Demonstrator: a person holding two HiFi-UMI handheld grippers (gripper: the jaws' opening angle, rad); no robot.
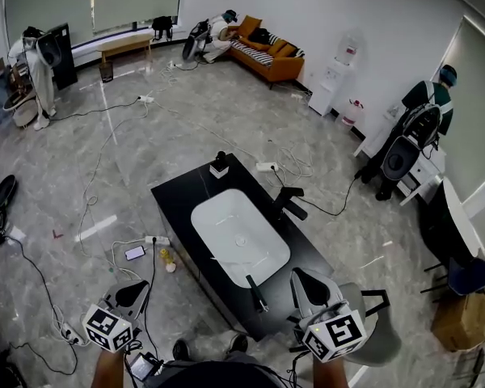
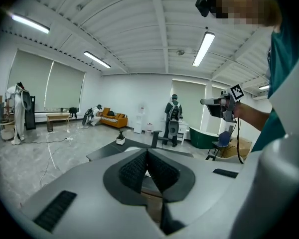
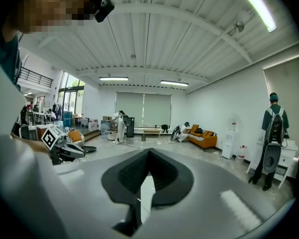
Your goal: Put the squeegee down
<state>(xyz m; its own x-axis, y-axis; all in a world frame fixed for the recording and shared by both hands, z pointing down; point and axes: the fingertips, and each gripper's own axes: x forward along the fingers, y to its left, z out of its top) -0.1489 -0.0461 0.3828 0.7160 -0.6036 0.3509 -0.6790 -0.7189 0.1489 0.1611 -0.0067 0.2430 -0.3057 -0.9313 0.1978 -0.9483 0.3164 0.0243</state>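
Note:
The squeegee [image 1: 257, 293], a dark slim tool, lies on the black counter [image 1: 182, 200] at the front edge of the white sink [image 1: 240, 237]. No gripper touches it. My left gripper [image 1: 136, 291] hangs off the counter's left side over the floor, its jaws shut on nothing [image 2: 147, 152]. Just right of the squeegee and raised above the counter's near corner, my right gripper [image 1: 309, 281] also has its jaws together and empty [image 3: 149, 150]. Each gripper view looks level across the room and shows the other gripper, the right gripper [image 2: 217, 106] and the left gripper [image 3: 65, 151].
A black faucet [image 1: 289, 203] stands at the sink's right and a small dispenser [image 1: 220, 166] at the counter's far end. Cables, a power strip [image 1: 156, 240] and a phone [image 1: 134, 253] lie on the floor to the left. A person [image 1: 420, 128] stands at right; a sofa [image 1: 268, 56] is far back.

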